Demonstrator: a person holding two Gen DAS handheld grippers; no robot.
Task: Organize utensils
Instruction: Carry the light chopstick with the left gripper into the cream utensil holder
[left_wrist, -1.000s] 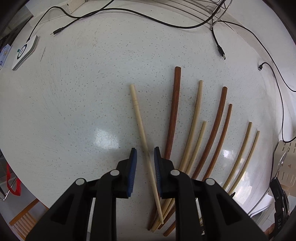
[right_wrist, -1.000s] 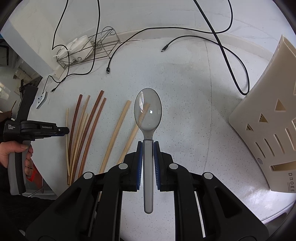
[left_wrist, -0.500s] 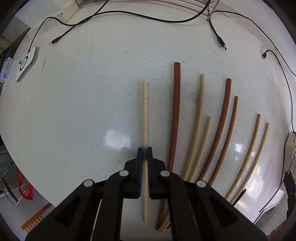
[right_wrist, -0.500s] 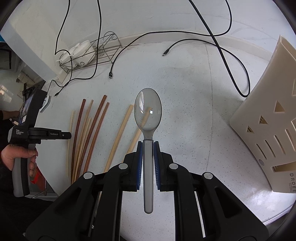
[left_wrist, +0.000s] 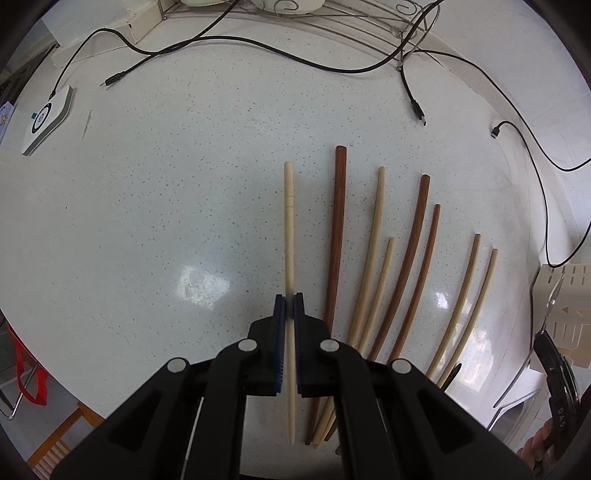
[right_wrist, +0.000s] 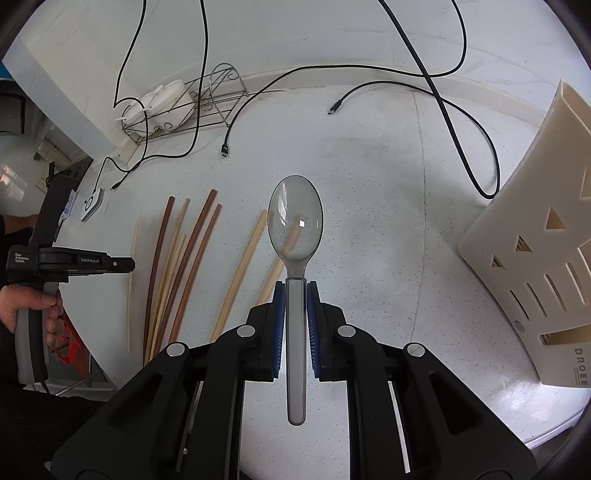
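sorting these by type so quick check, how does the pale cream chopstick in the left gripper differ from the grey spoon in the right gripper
The pale cream chopstick is a thin stick tapering to a point; the translucent grey spoon has a flat handle widening into an oval bowl. The chopstick is opaque, while the chopsticks on the white table show through the spoon's bowl. The left gripper clamps the chopstick around mid-length; the right gripper clamps the spoon's handle just below the bowl. Both point forward along the fingers.

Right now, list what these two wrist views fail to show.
- Left wrist view: near ends of the brown and tan wooden chopsticks vanish behind the left gripper.
- Right wrist view: the cream slotted utensil holder is cut off by the right edge.
- Right wrist view: print on the small white device is too small.
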